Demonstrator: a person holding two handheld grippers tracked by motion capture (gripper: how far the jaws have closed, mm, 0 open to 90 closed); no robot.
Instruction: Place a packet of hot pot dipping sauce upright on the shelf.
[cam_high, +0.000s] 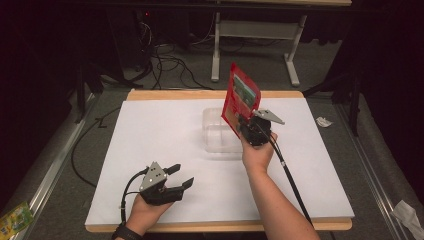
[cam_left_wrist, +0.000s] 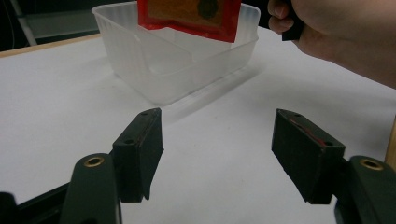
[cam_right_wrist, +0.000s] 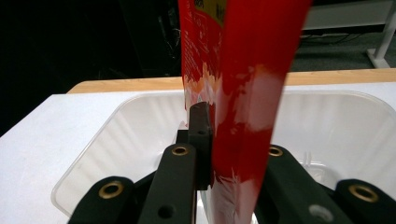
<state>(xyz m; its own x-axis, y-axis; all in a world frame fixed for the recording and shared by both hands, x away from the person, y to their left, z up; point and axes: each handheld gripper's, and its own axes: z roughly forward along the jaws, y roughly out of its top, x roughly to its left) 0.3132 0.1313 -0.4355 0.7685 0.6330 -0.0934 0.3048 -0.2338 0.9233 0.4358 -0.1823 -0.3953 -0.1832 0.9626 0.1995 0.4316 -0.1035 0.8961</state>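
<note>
A red snack packet (cam_high: 241, 97) stands upright over a clear plastic tub (cam_high: 216, 134) in the middle of the white table. My right gripper (cam_high: 244, 125) is shut on the packet's lower edge. In the right gripper view the red packet (cam_right_wrist: 238, 93) rises between the jaws above the tub (cam_right_wrist: 116, 140). My left gripper (cam_high: 181, 176) rests open near the front left of the table, nothing between its fingers. From the left gripper view, the tub (cam_left_wrist: 177, 65) lies ahead with the packet's lower end (cam_left_wrist: 191, 16) hanging over it.
The white board (cam_high: 150, 150) lies on a wooden table. A green packet (cam_high: 15, 219) lies on the floor at the far left, crumpled paper (cam_high: 324, 121) to the right. Cables and a table frame (cam_high: 255, 35) stand behind.
</note>
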